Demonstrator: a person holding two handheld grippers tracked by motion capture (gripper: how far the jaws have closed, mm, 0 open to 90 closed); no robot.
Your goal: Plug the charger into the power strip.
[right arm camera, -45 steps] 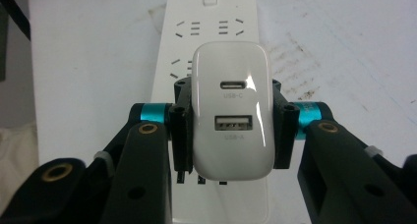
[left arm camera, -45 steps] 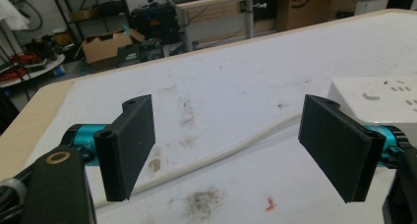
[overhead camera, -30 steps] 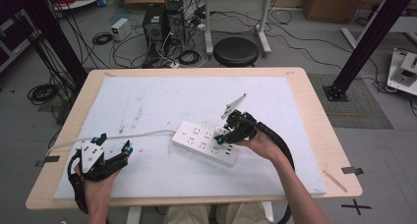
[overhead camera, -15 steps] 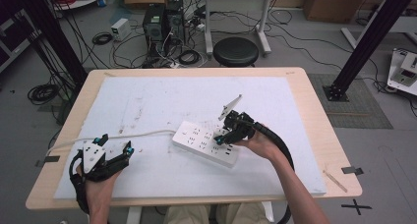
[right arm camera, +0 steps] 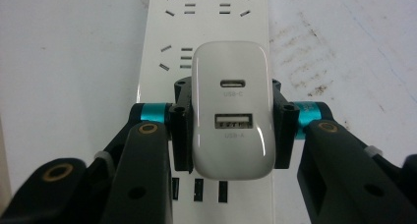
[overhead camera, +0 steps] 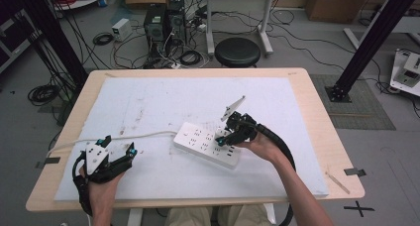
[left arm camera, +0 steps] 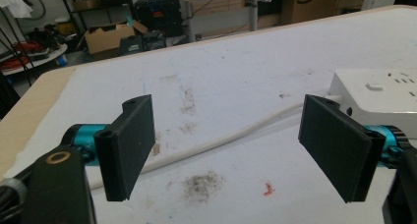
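We see the right gripper (right arm camera: 231,121) with fingers (right arm camera: 181,121) clamped on both sides of a white rounded plastic USB charger (right arm camera: 232,86), held over the white rectangular power strip (overhead camera: 198,139) on the counter (overhead camera: 307,87). The left gripper (left arm camera: 236,140) rests well apart, fingers (left arm camera: 129,145) spread wide with nothing between them.

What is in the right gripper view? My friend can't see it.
The right gripper has its two black jaws shut on a white charger with two USB ports. Under it lies a white power strip on a white mat.
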